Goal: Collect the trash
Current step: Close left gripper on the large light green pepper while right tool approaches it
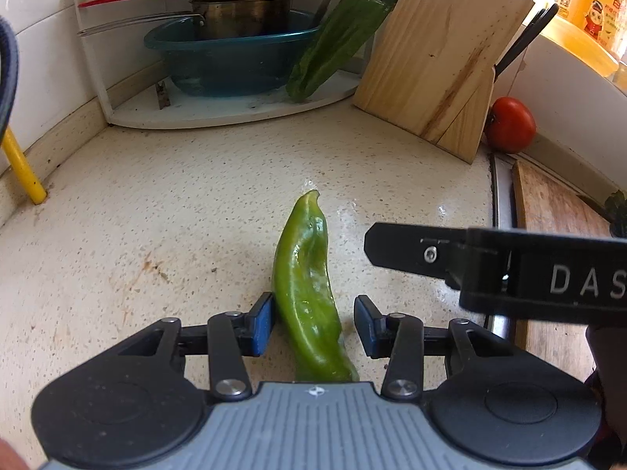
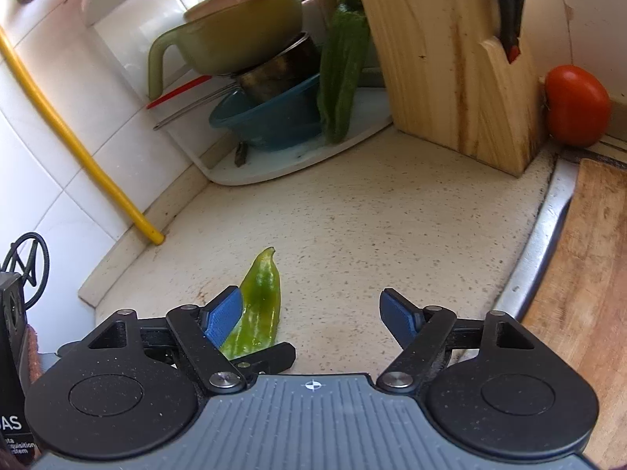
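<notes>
Scrap: green pepper piece lies mid-counter, not yet lifted.
Left gripper: narrow gap, straddling it, unclamped.
Right gripper: wide, empty.

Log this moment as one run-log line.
left gripper: open, straddling green pepper piece, left pad touching | right gripper: open, empty, beside it | pepper: flat on speckled countertop | not yet picked up
</notes>
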Demonstrator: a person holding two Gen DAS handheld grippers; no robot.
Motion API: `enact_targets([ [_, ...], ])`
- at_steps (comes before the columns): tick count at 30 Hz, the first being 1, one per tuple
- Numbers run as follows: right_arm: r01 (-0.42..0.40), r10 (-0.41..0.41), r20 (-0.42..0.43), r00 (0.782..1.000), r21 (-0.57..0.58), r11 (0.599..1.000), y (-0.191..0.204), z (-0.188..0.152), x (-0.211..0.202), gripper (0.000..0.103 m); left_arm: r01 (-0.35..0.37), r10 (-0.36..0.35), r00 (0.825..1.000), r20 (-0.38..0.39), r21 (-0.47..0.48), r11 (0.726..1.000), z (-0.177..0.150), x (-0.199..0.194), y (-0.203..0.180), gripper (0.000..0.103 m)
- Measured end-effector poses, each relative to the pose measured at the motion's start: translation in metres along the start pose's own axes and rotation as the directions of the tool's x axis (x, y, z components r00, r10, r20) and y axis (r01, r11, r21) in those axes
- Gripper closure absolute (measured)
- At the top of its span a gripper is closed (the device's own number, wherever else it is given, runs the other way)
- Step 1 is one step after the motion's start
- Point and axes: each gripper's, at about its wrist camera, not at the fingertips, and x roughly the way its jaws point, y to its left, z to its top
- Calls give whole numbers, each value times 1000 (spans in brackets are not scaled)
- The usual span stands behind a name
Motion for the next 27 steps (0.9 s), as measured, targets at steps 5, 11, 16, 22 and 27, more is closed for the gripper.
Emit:
enact_targets([
  [5,6,-6,-1,1000,13,1000,-1,-3,0,20,5,-5,1000,2,-1,1000,0,0,0,62],
  [11,1,-1,-28,1000,17,1000,2,-5,9,20,5,-6,1000,15,7,1000,-3,-2,-1,62],
  [16,-8,9,-42,999,7,1000,6,-6,13,20,4,-4,1000,17,8,1000,-4,-4,-2,62],
  [22,-15,15,-54,998,1,1000,9,-5,19,19,-2,1,1000,14,23,1000,-2,-3,-4,62],
  [27,-22,22,-58,998,8,1000,9,-6,22,19,-8,8,1000,13,40,999,0,0,-7,62],
])
